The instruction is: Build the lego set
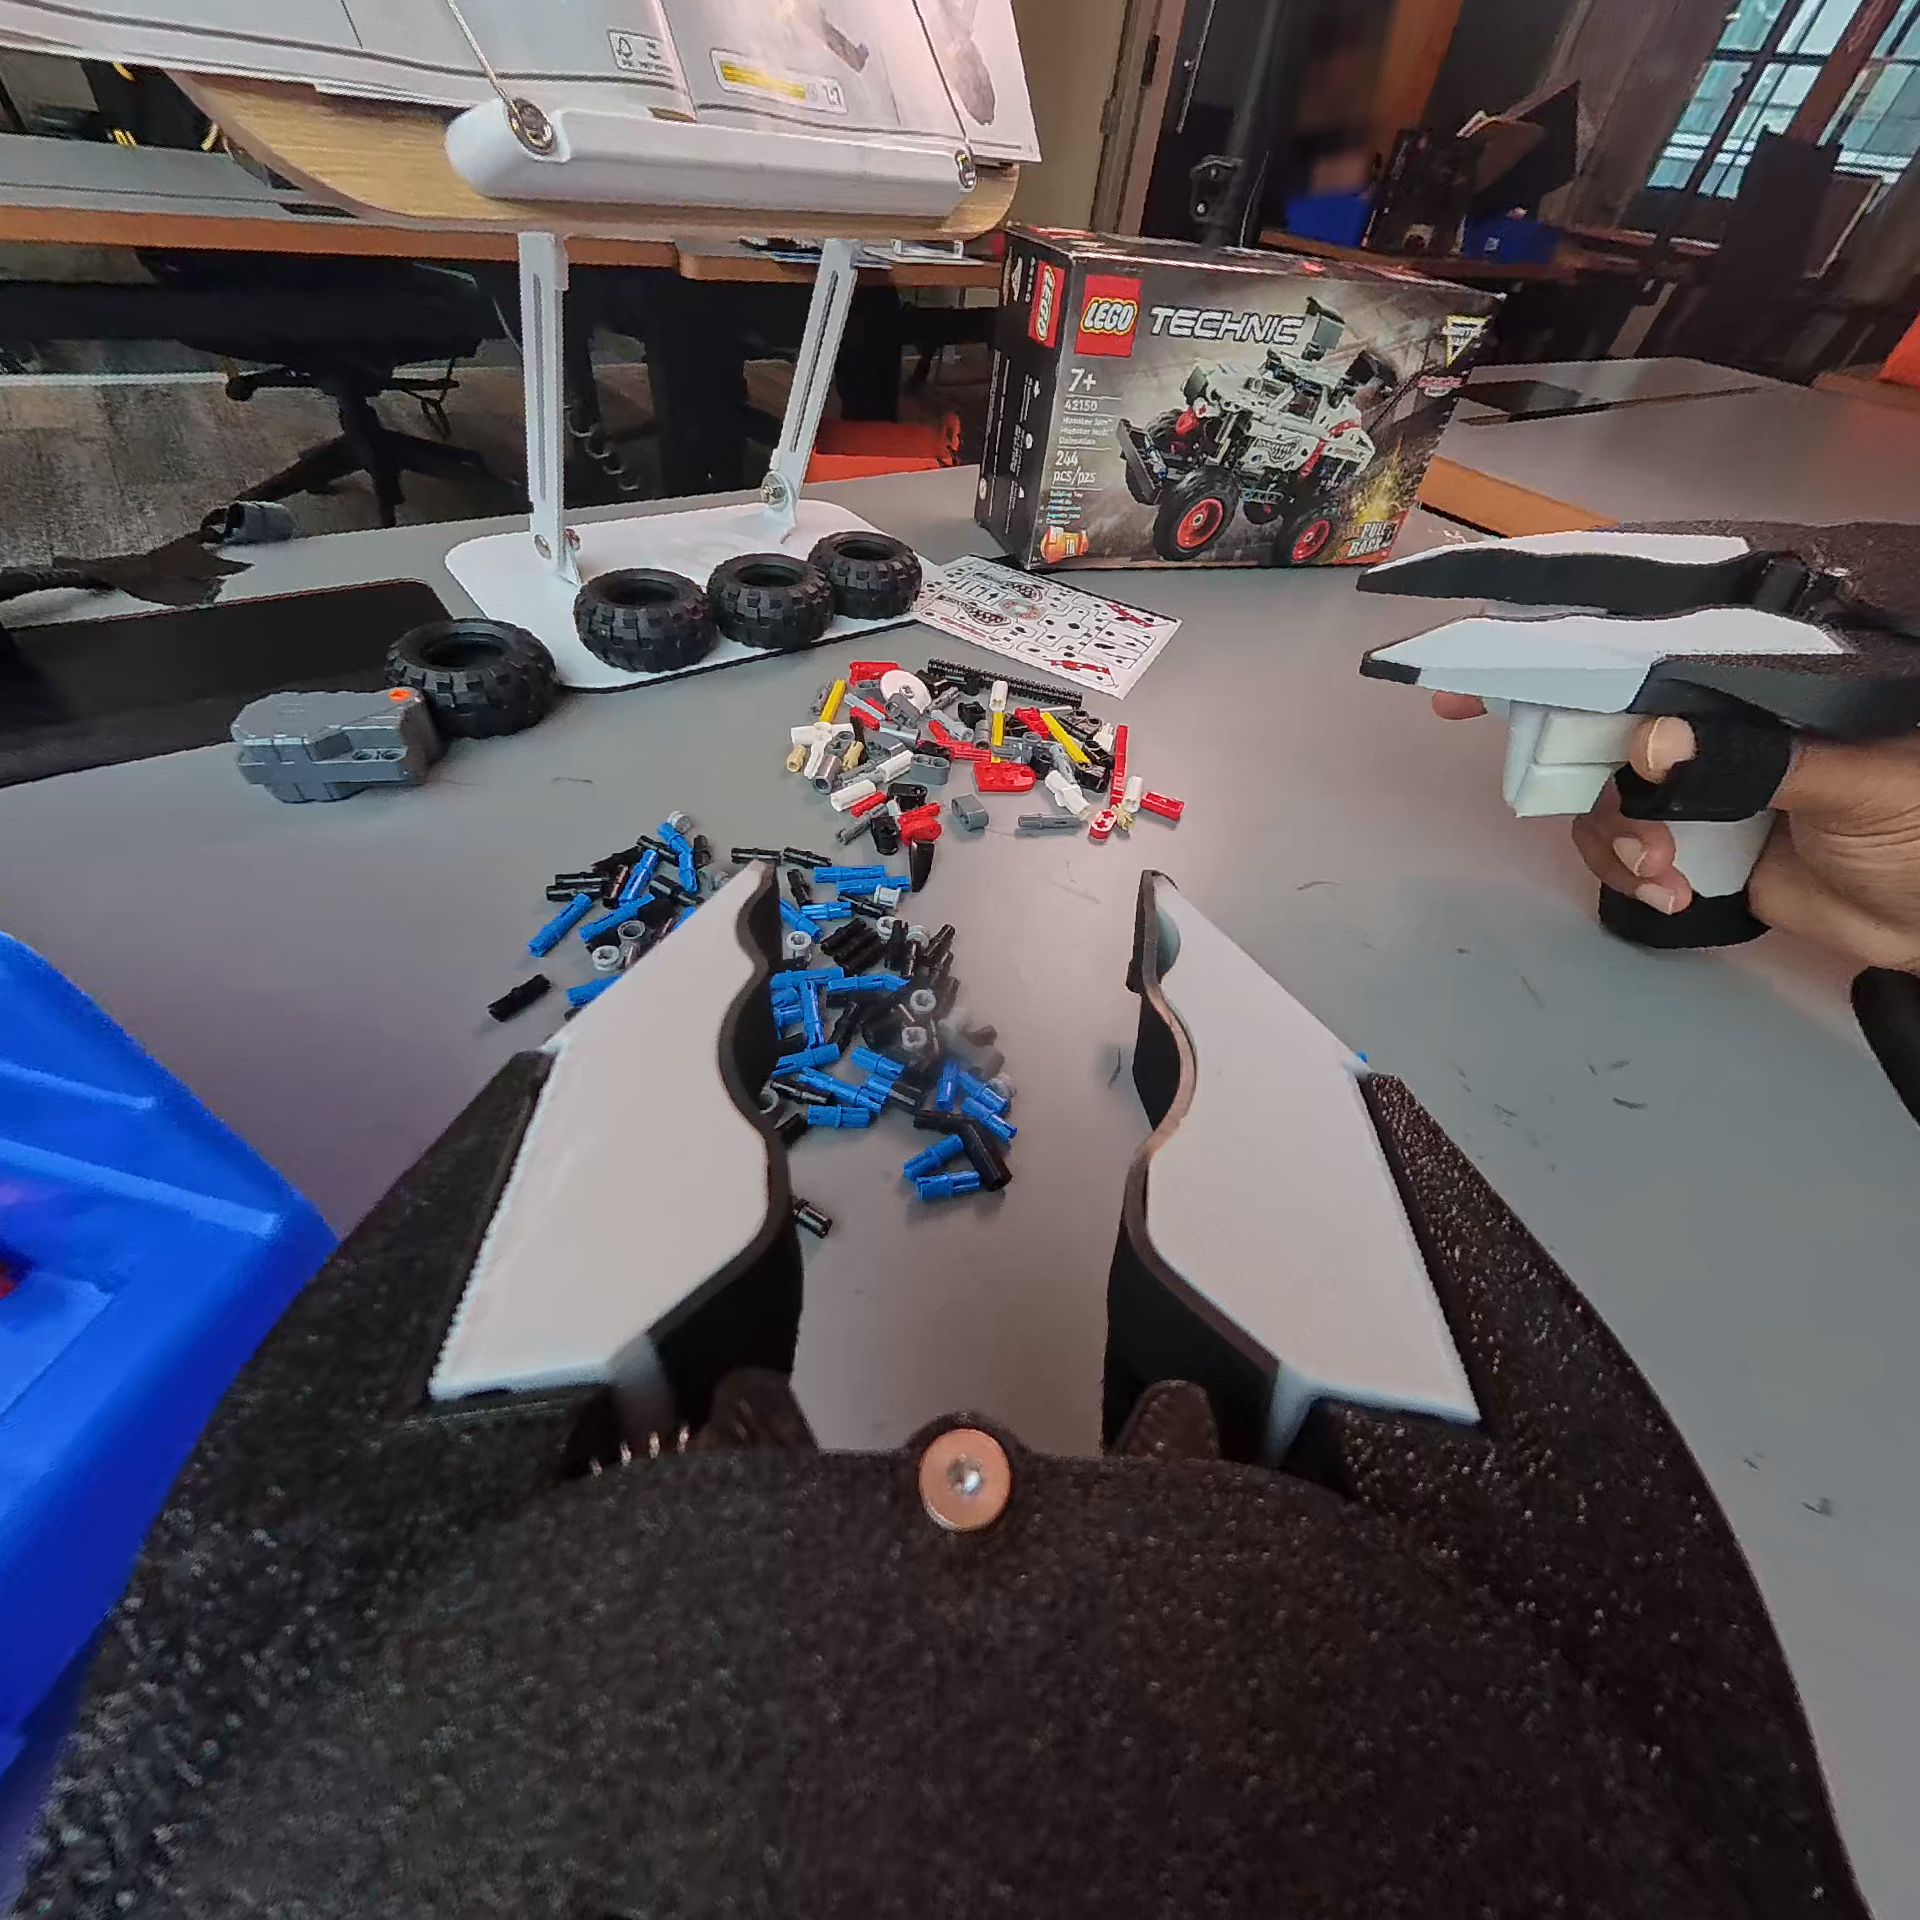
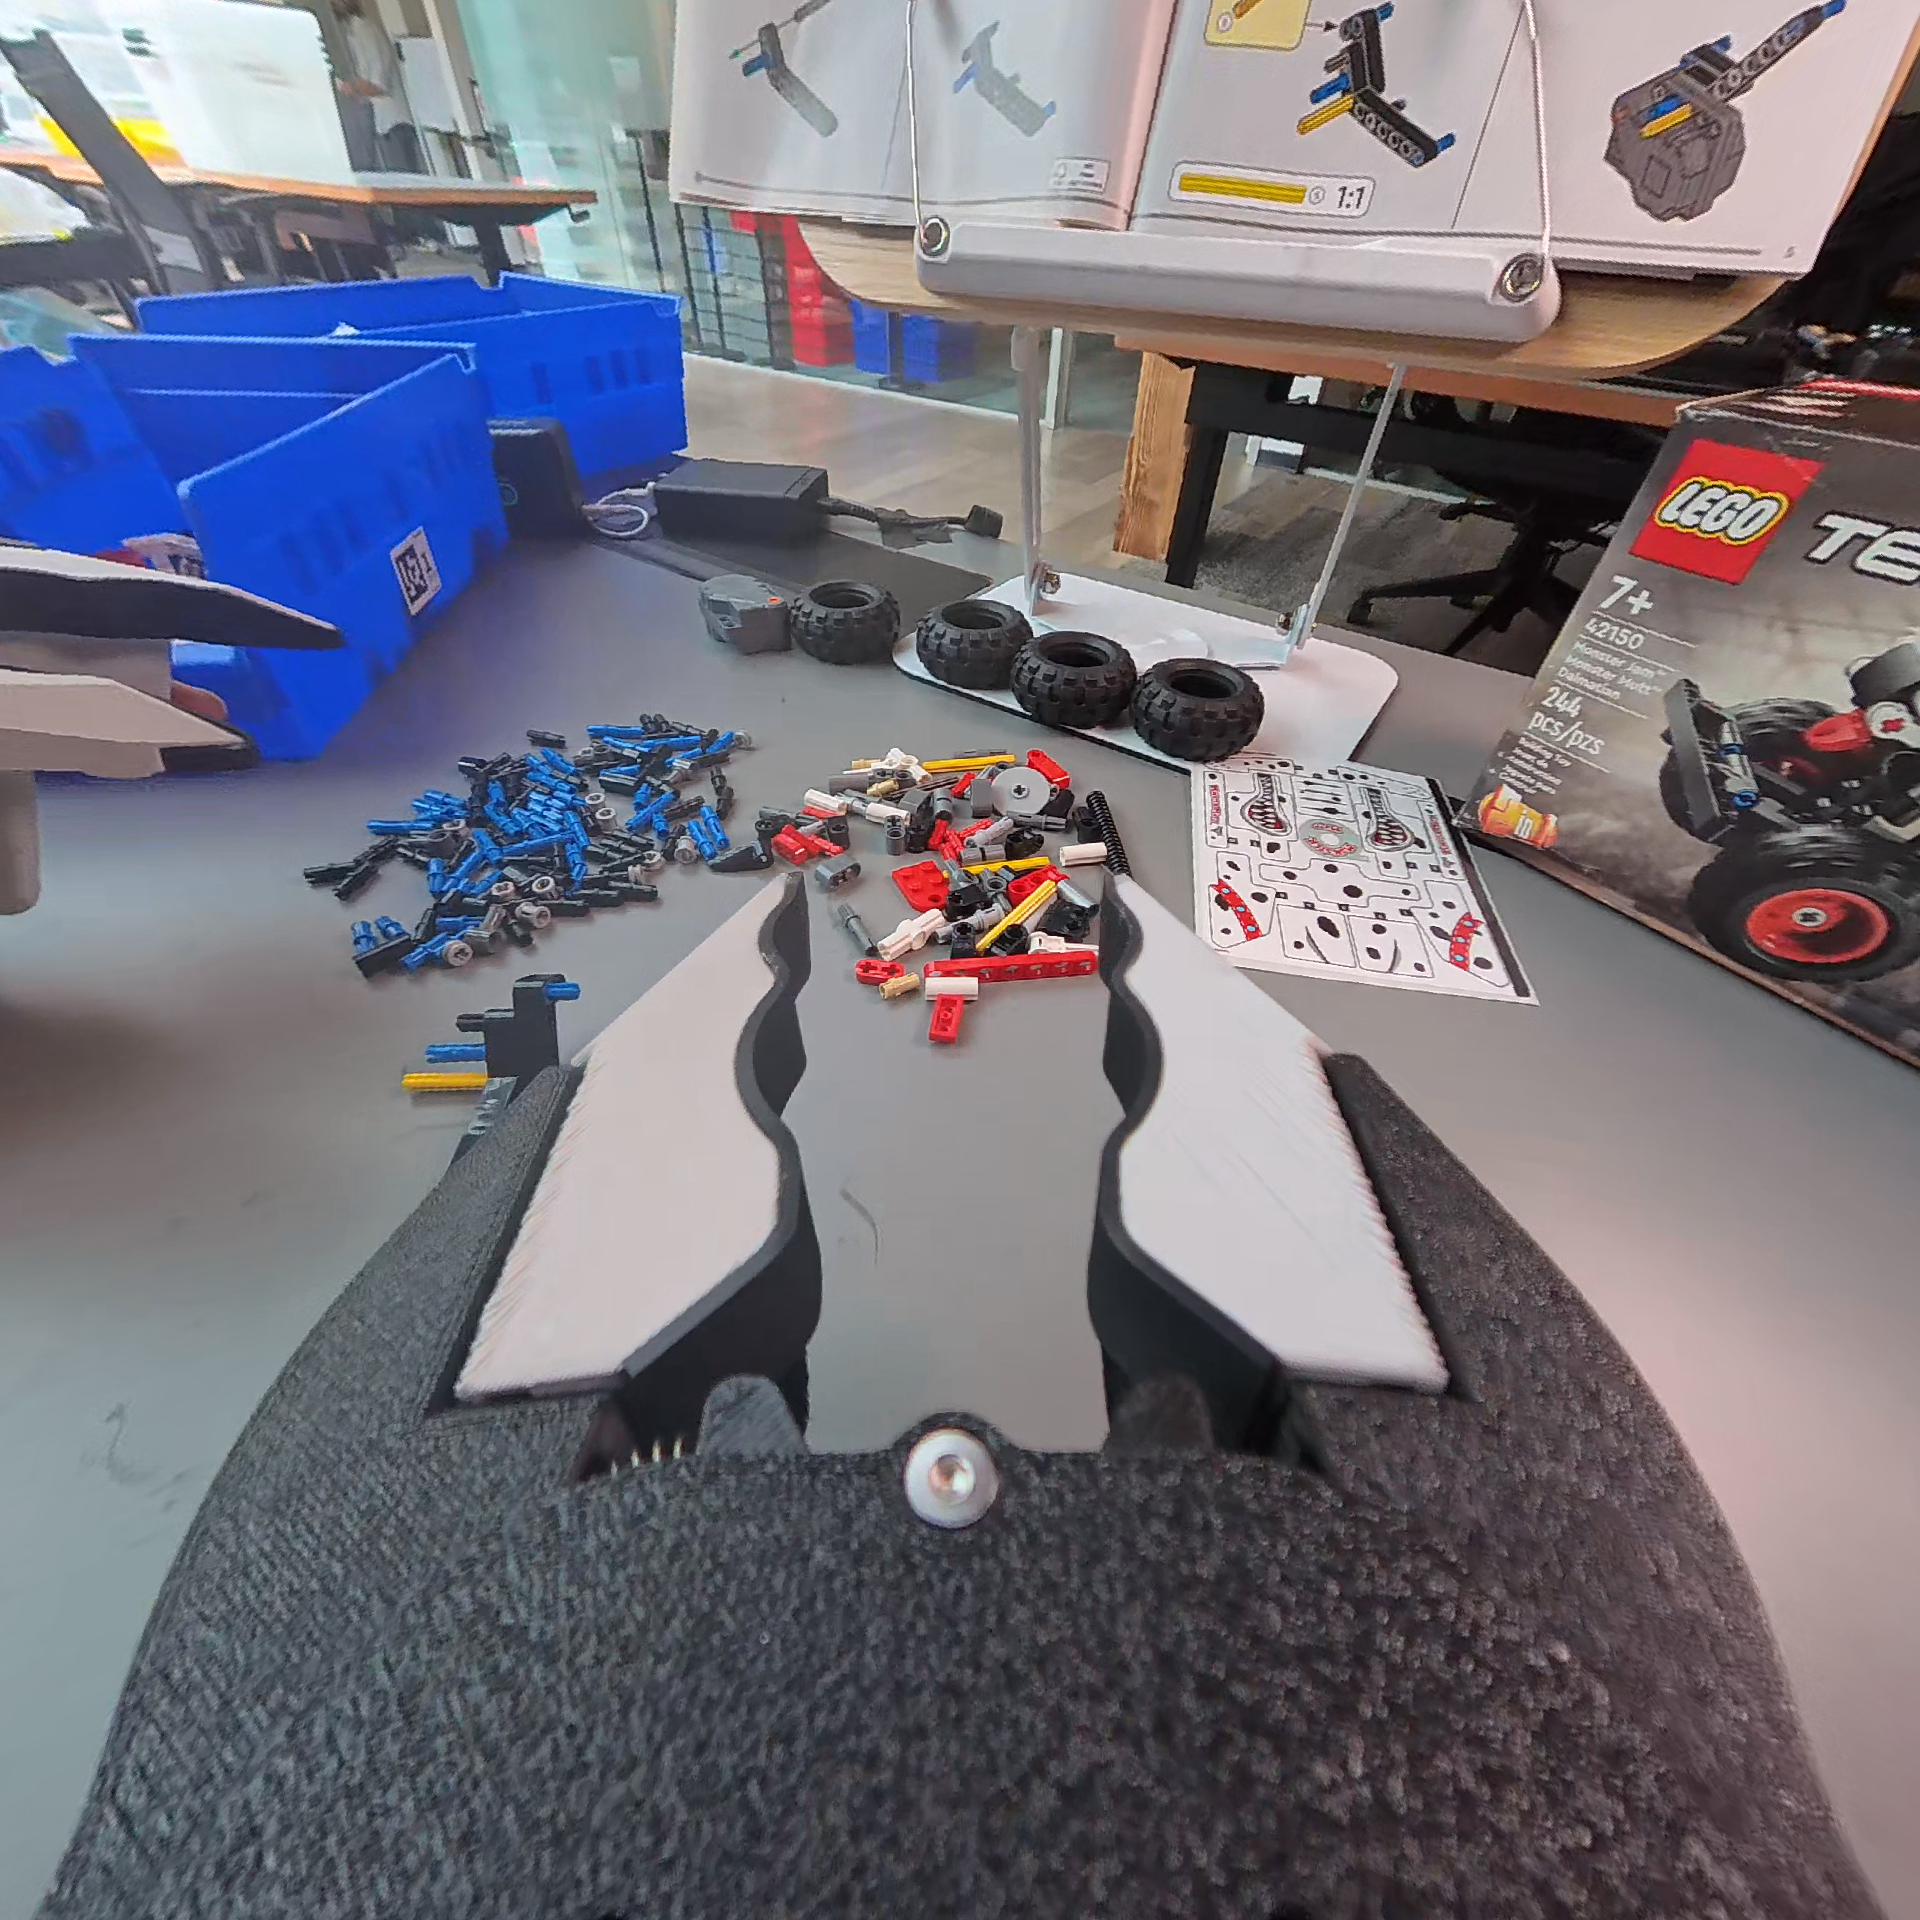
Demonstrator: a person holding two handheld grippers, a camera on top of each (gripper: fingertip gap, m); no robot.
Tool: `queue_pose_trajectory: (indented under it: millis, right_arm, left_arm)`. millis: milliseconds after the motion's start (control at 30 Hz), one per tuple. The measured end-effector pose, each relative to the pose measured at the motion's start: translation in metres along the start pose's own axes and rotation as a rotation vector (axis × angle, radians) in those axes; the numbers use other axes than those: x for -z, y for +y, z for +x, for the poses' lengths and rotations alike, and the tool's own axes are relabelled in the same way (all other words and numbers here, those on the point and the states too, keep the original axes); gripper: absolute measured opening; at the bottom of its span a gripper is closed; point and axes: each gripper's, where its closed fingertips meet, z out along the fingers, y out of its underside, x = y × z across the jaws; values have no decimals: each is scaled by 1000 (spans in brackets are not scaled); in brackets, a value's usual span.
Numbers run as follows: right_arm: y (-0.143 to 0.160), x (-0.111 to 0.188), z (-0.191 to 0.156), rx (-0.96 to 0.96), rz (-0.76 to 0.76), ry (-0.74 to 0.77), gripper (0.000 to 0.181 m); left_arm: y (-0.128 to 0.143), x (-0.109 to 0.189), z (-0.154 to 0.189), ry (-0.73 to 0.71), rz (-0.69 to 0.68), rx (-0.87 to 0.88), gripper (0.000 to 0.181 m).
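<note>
Half the small black assembly (image 2: 525, 1023) (blue-pinned) hides behind the right hand-held gripper (image 2: 951, 914).

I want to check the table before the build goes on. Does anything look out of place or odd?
Only one thing stands out: three black tyres sit in a row on the white stand base, but the fourth tyre lies off it, beside the grey motor block. The two piles of parts look sorted, nothing spilled or broken.
</note>
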Motion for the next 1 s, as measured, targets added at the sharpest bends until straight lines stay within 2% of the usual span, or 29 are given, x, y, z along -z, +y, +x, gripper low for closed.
queue_pose_trajectory:
  millis: [100, 233, 400, 500, 600, 700, 833, 933, 1000]
  right_arm:
    - [1, 0, 6, 13, 2, 34, 63]
    - [-3, 5, 15, 8, 34, 72, 63]
    - [3, 13, 17, 27, 0, 74, 62]
    - [5, 15, 14, 69, -14, 63, 63]
    - [-9, 17, 2, 68, 37, 17, 59]
    - [-44, 26, -42, 59, 164, -128, 34]
    - [-99, 48, -150, 147, 307, -446, 0]
    - [-111, 53, -226, 210, 284, -606, 0]
    - [-103, 41, -253, 244, 218, -598, 0]
  left_arm:
    - [-4, 3, -6, -8, 20, 25, 64]
    - [-10, 12, -21, -68, 40, 33, 63]
    - [-9, 26, -30, -144, 13, 17, 62]
    - [-6, 25, -32, -155, -1, 17, 61]
    - [-6, 15, -34, -179, -18, -29, 53]
    - [-10, -6, -36, -217, -52, -121, 40]
    - [-18, -35, -41, -305, -93, -318, 0]
    - [-19, -56, -43, -360, -140, -400, 0]
    - [-19, -63, -43, -386, -153, -428, 0]
